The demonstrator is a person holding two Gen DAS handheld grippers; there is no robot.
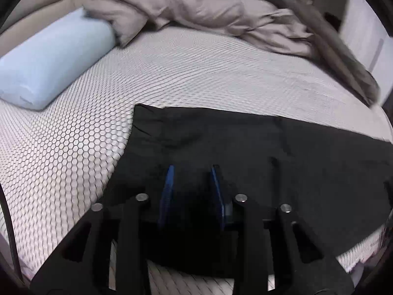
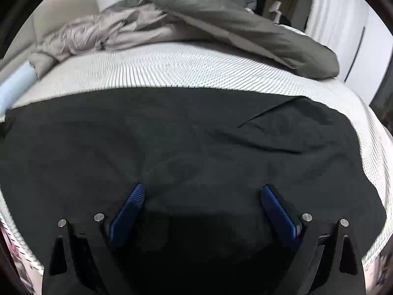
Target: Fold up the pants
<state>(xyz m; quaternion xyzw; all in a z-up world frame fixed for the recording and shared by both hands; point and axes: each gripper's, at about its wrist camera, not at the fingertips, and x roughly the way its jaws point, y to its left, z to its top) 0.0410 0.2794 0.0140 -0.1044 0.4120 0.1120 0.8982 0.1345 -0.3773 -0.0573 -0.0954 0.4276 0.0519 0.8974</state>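
Note:
Black pants [image 1: 245, 142] lie spread flat on the white honeycomb-patterned bed [image 1: 73, 152]. In the right wrist view the pants [image 2: 172, 135] fill the middle, with a fold line at the upper right. My left gripper [image 1: 192, 169] hovers over the pants near their left end, its blue pads [image 1: 168, 186] partly apart with nothing clearly between them. My right gripper [image 2: 202, 189] is wide open above the pants, blue pads [image 2: 132, 204] far apart and empty.
A light blue pillow [image 1: 51, 59] lies at the left by the headboard. A crumpled grey-beige duvet [image 1: 196, 9] is heaped along the far side of the bed; it also shows in the right wrist view [image 2: 221, 22]. White cabinets [image 2: 363, 49] stand at right.

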